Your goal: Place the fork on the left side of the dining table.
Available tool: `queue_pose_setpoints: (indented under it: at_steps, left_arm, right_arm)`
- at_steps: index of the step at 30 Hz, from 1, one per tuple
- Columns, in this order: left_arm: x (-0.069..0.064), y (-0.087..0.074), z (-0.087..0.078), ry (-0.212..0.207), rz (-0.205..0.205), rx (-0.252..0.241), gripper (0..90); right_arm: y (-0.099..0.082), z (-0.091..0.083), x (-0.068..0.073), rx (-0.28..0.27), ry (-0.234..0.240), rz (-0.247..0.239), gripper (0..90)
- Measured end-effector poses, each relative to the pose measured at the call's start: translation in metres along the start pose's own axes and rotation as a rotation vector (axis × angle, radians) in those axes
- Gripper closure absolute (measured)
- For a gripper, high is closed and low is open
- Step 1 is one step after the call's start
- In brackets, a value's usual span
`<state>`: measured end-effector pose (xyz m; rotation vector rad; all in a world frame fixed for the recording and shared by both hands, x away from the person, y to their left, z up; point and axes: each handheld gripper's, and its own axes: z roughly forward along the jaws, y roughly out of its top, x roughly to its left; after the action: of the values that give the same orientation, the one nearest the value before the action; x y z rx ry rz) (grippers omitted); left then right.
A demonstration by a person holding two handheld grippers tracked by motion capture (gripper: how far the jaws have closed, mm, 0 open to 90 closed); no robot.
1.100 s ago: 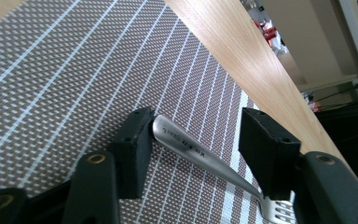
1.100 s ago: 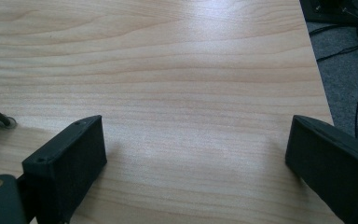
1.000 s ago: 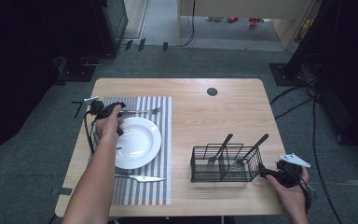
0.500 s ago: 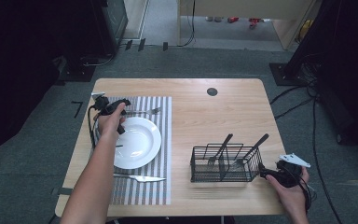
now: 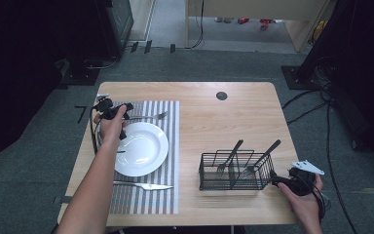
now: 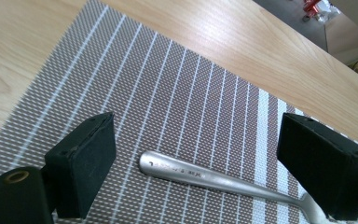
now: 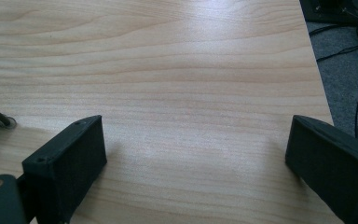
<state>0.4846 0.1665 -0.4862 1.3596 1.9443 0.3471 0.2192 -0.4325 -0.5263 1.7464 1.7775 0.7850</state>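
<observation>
A silver fork (image 5: 148,117) lies on the striped placemat (image 5: 170,161) just beyond the white plate (image 5: 141,148). A knife (image 5: 143,185) lies on the mat on the near side of the plate. My left gripper (image 5: 125,107) sits low at the mat's far left corner. In the left gripper view it (image 6: 196,140) stands open, its jaws having just been opening. The fork handle (image 6: 191,175) rests flat on the mat (image 6: 168,93) between them, untouched. My right gripper (image 5: 273,178) rests beside the wire basket (image 5: 233,168). It (image 7: 196,144) is open over bare wood.
The black wire basket holds several utensils with black handles leaning right. A round dark grommet (image 5: 221,95) sits near the table's far edge. The wooden table (image 7: 168,70) ends close on the right, with cables on the floor beyond it.
The left hand has shifted slightly toward the mat's far left corner and turned a little. The fork stays flat on the mat. The right hand has not moved.
</observation>
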Motion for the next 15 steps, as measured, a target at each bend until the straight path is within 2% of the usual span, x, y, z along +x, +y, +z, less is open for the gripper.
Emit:
queue_pose_setpoints:
  at_steps: [3,9,12,13,15]
  left_arm:
    - [0.001,0.000,-0.004,0.003,0.024,-0.003,12.3]
    - [-0.007,-0.004,-0.023,0.087,0.162,-0.044,12.7]
    - [-0.009,-0.005,-0.031,0.083,0.172,-0.063,12.9]
    - [-0.009,-0.004,-0.035,0.066,0.166,-0.066,12.9]
    - [-0.009,-0.004,-0.038,0.057,0.170,-0.070,12.9]
  right_arm:
    - [0.000,0.000,0.000,0.000,0.000,0.000,4.8]
    - [0.000,0.000,0.000,0.000,0.000,0.000,4.8]
    - [0.000,0.000,0.000,0.000,0.000,0.000,4.8]
    - [0.000,0.000,0.000,0.000,0.000,-0.001,4.7]
    - [0.000,0.000,0.000,0.000,0.000,0.000,4.7]
